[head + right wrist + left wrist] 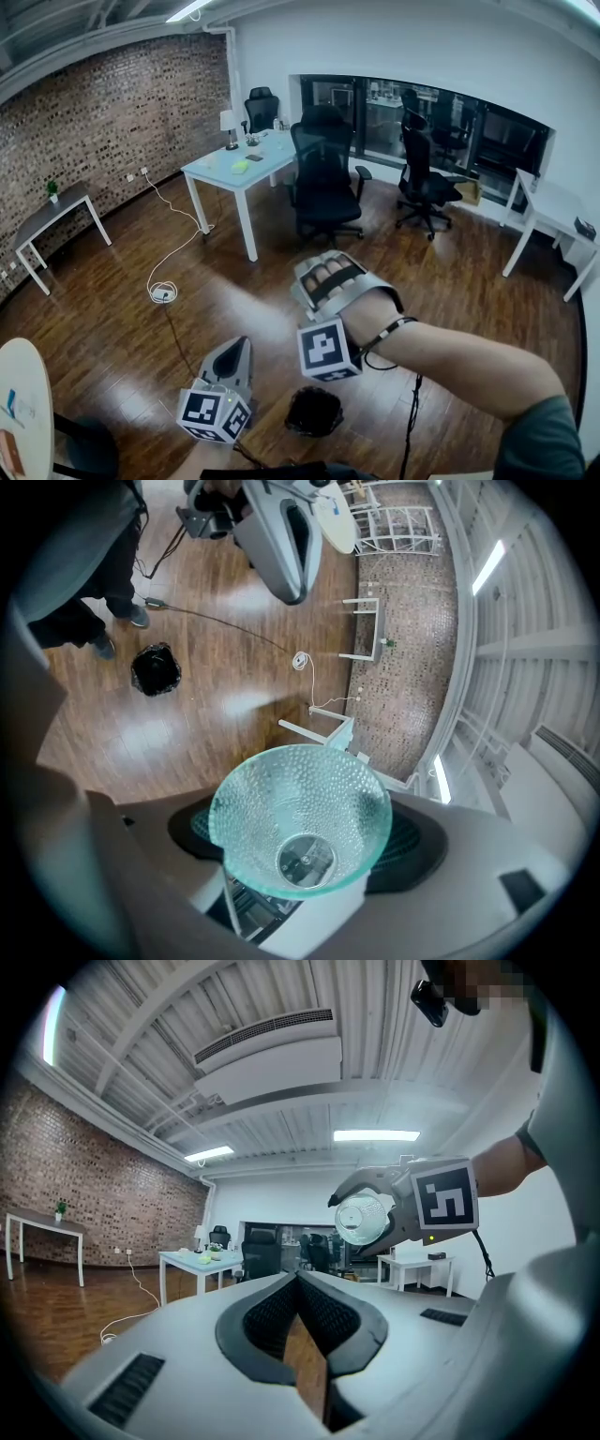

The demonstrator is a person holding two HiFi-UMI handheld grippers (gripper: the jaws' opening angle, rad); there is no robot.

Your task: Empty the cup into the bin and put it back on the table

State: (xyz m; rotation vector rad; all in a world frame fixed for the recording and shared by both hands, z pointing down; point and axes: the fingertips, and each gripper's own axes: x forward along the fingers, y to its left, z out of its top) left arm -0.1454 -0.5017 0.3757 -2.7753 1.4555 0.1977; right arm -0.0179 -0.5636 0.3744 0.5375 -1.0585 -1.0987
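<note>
Glass, clear and dimpled — the cup [300, 822] sits pinched between the right gripper's [330, 281] widely spread jaws, held in mid-air over the wooden floor near the black bin [314, 412]. The left gripper's [300, 1283] jaws are pressed together — empty.

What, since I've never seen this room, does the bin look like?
On the wooden floor, nearer the person than the white desk, stands the bin. It is small, round and black-lined, the only container on the floor.
</note>
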